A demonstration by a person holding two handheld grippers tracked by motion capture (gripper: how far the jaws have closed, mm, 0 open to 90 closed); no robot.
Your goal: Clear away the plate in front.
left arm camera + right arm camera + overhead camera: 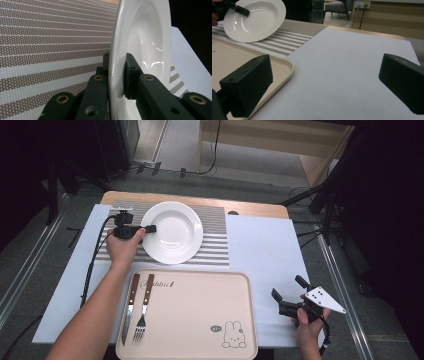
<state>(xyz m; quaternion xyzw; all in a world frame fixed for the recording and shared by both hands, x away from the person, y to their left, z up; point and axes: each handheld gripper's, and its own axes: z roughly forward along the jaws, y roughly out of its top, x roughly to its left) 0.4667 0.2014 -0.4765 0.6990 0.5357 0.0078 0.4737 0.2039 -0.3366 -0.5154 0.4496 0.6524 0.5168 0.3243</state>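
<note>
White plate [172,232] — rim pinched by left gripper [148,228] — tilts above striped mat [215,227].

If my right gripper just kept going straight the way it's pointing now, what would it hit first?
Probably nothing close: the right gripper, open, faces bare white sheet, with the tray edge just left of its line. Farther off, toward the left, sits the tilted plate, though depth is unclear.

Your left gripper [150,228]: black jaws, brass-ringed screws, black trailing cable. Your right gripper [288,293]: black, grey three-cornered plate with dark dots. Forearms bare.
</note>
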